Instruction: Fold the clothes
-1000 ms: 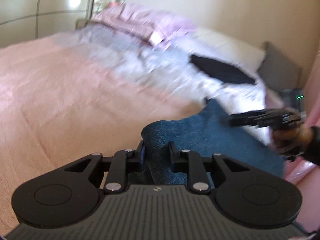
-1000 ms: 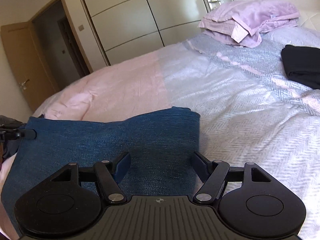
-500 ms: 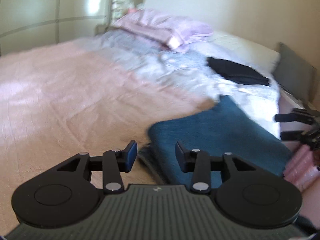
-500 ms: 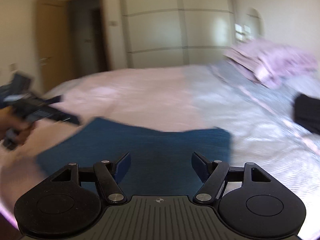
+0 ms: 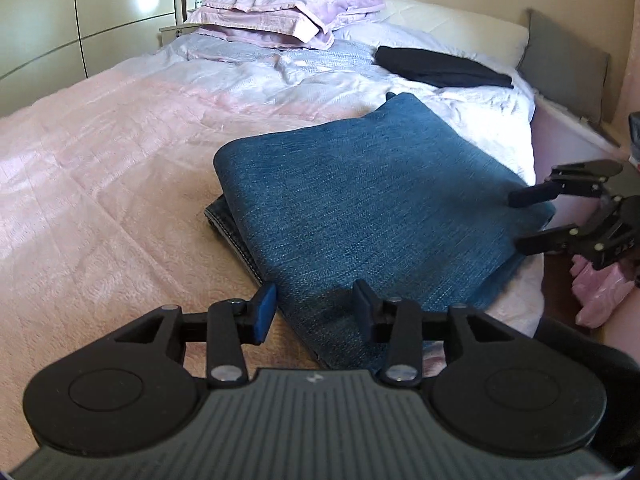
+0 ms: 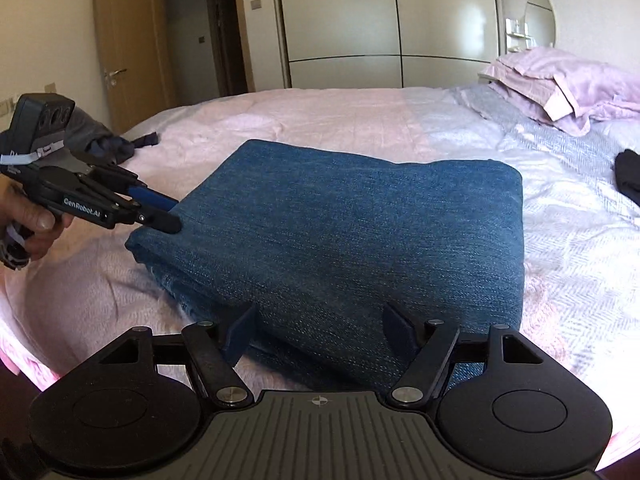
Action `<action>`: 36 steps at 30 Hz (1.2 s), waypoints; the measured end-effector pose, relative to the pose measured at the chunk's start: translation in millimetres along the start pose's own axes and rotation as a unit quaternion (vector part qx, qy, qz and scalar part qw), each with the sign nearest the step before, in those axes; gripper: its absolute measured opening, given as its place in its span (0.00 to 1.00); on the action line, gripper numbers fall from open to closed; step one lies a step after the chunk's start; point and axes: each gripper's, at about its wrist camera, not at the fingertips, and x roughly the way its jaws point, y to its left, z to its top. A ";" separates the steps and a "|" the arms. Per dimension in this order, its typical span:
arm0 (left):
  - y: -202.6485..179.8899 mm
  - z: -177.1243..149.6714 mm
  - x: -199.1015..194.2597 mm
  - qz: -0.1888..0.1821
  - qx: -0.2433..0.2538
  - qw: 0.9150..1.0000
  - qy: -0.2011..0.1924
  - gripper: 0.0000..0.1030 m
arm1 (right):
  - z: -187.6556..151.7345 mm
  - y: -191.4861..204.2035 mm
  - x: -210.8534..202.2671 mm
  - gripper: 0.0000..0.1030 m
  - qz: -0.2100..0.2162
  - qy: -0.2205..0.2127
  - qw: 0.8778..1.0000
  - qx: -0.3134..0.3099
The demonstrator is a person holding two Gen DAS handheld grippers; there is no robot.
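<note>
Folded jeans (image 5: 372, 204) are lying flat on the bed (image 5: 100, 168), right in front of both grippers. Left hand-held gripper (image 5: 316, 308) is opening its jaws over the near edge of the denim, pads not pressing it. Right hand-held gripper (image 6: 320, 332) is sitting wide apart, gripping nothing, jeans just ahead. Black garment (image 5: 440, 66) is lying farther off, beyond the jeans

Right wrist view: white lettering "GenRobot.AI" legible on black side plate of my left gripper (image 6: 168, 214), just ahead of my left hand (image 6: 34, 226). Left wrist view: raised marking on body of my right gripper (image 5: 520, 222), too small and dark to read. No other text, numbers or signs legible to me.
</note>
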 end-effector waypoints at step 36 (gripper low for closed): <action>-41.0 2.2 -58.6 0.048 0.170 0.979 -0.101 0.55 | -39.8 57.8 13.1 0.69 -0.127 0.043 0.899 -0.417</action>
